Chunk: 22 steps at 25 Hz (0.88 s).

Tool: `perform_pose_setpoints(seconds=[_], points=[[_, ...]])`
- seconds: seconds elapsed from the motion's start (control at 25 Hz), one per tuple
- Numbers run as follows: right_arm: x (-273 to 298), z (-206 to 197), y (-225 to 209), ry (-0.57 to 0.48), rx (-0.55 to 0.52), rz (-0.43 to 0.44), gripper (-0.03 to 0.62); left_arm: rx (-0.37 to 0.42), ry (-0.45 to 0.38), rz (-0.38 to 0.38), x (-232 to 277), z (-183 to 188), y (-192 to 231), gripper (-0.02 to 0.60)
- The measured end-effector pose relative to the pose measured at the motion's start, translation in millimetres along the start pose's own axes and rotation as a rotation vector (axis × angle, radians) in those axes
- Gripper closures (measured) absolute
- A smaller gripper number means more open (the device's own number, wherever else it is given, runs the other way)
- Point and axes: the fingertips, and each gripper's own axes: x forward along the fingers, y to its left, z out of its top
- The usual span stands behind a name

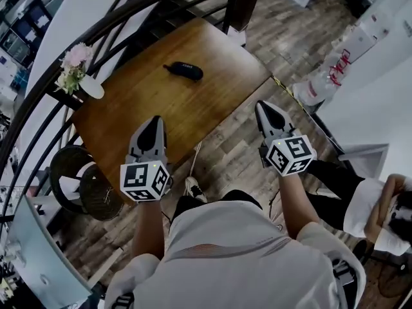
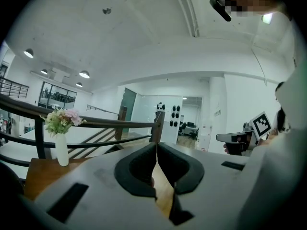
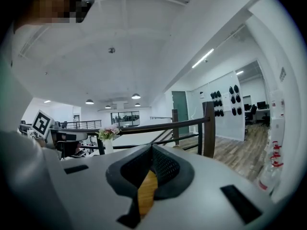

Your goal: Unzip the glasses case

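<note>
Toward the upper middle of the head view, the dark glasses case lies flat on the wooden bench, well apart from both grippers and touched by neither. At the upper left of that frame, a white vase of pink flowers stands at the bench's far left corner, beside a dark curved railing. The left gripper hangs left of centre, over the near part of the bench, pointing toward the top of the frame. The right gripper is right of centre, over the plank floor just off the bench's right edge, pointing the same way. Seen from the left gripper view, that gripper's fingers are pressed together with nothing between them, and the vase stands at the left of the frame. Seen from the right gripper view, its fingers also meet on nothing. A round dark stool sits at the lower left of the head view, and a seated person is at the lower right edge.
</note>
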Motion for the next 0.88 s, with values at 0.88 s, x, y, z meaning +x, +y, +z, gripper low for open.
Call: perform_pose_setpoints(seconds=[0.88], points=[[123, -9, -92, 0.057, 0.033, 0.143, 0.543, -0.016, 0.073, 0.104, 123, -14, 2, 0.563]])
